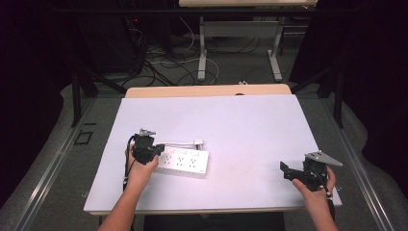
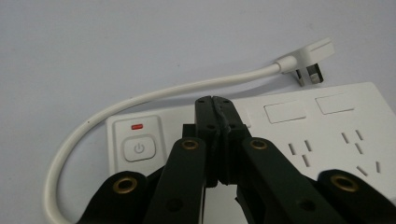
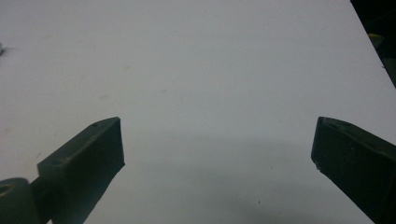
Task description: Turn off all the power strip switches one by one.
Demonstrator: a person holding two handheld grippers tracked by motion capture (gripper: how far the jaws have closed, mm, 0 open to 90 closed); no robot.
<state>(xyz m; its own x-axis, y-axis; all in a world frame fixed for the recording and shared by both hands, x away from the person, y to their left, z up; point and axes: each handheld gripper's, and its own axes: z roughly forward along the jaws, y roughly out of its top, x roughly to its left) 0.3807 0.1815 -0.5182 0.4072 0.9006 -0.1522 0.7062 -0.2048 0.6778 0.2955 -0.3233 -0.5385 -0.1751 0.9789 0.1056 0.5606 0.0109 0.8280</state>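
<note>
1. A white power strip [image 1: 183, 163] lies flat on the white desk [image 1: 250, 130], left of the middle and near the person's edge, with its long side running roughly across the desk.

2. The left claw [image 2: 216, 100] sits over the switch end of the strip. Its two black jaws are pressed together with nothing between them, so it grips nothing. Closed like that, the tips form one narrow point, which I judge suits pressing a button better than grasping.

3. In the left gripper view that point hovers over the strip's top face, just to the right of the power button [image 2: 138, 148] and its small red indicator [image 2: 137, 126]. Whether the tips touch the casing I cannot tell.

4. The strip's short white cable [image 2: 140, 100] loops out from the switch end and curves round behind the body, ending in the plug [image 2: 310, 58], which lies on the desk just beyond the far edge of the strip. The plug is in no socket, so the strip looks unpowered.

5. The right claw [image 1: 288, 171] is held well apart from the strip, near the desk's right front corner. Its jaws stand wide apart over bare desk surface with nothing held. It seems parked out of the way while the left hand works.

6. The socket rows [image 2: 336, 149] on the strip are all free.
</note>
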